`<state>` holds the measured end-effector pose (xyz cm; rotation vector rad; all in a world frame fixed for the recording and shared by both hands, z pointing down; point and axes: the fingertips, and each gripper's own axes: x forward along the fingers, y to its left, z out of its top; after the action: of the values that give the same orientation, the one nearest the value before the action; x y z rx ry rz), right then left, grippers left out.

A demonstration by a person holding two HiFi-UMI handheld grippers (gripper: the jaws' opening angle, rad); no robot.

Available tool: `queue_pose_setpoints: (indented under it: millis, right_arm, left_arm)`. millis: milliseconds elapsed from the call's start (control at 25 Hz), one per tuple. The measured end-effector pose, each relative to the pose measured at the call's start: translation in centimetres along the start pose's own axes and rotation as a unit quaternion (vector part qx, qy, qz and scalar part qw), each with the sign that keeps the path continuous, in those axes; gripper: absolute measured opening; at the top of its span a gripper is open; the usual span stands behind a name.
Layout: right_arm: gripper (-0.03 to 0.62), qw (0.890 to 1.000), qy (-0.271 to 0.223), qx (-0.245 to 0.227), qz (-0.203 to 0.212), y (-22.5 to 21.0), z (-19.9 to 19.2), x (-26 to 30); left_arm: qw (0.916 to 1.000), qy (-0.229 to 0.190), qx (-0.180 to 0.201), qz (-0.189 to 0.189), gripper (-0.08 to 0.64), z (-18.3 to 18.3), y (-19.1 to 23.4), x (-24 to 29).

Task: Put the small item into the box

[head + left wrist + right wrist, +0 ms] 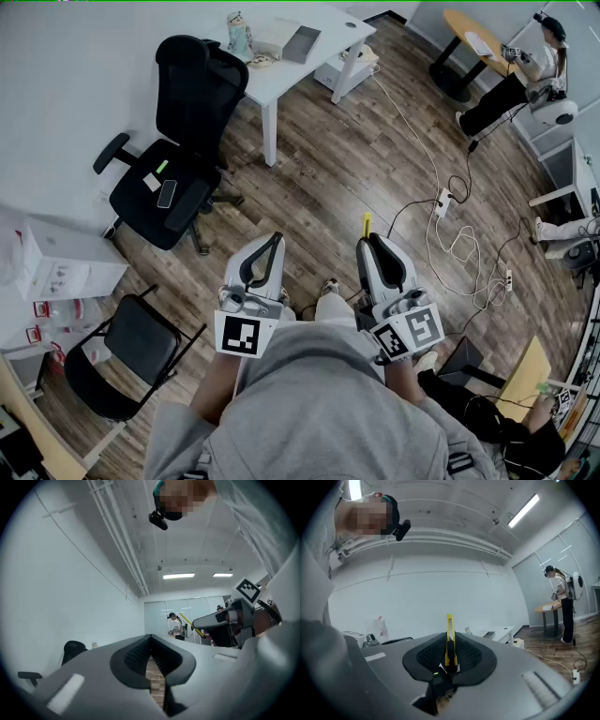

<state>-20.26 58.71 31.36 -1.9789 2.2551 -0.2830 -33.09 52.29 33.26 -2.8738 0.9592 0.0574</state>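
Below the chair, over a grey-clad lap: both grippers side by side, tips toward the wooden floor. Nearer the chair, left gripper: jaws closed tip to tip, loop-shaped gap behind them, nothing in it. Farther from the chair, right gripper: clamped on the yellow cutter, one end poking out past the tips. Just right of the chair's back, white surface carrying a cup and a grey slab. Below-left of the chair, against the wall, white box; whether the task's own, not to be told. Lower than that, folding seat. Well right of the chair, cables strewn over the floor, and beyond them a person by a round table.

Left gripper view next. Left gripper: ribbed pads meeting at the tips, only floor planks seen through the slit beneath, nothing held. Chair low at left by the wall. Well right of the chair, right gripper side-on, cutter jutting from its tips.

Right gripper view last. Right gripper: pads pressed on the cutter from both sides, yellow body upright and rising past the tips. Person standing far right.
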Motion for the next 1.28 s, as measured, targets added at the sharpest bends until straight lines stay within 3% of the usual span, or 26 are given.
queue_pose_setpoints:
  millis: [440, 720, 1280]
  right_arm:
    - [0.078, 1.0, -0.008, 0.012, 0.021, -3.2, 0.0, -1.3]
    - [0.078, 0.999, -0.008, 0.02, 0.05, -8.4, 1.5, -1.5]
    - [0.08, 0.995, 0.005, 0.012, 0.096, -17.1, 3.4, -2.6]
  left_arm:
    - [0.9995, 0.022, -0.006, 0.023, 0.003, -0.6, -2.6, 1.6]
    - [0.9989, 0.017, 0.008, 0.043, 0.003, 0.2, -6.2, 5.8]
    - [0.9965, 0.02, -0.005, 0.081, 0.003, 0.2, -12.3, 12.8]
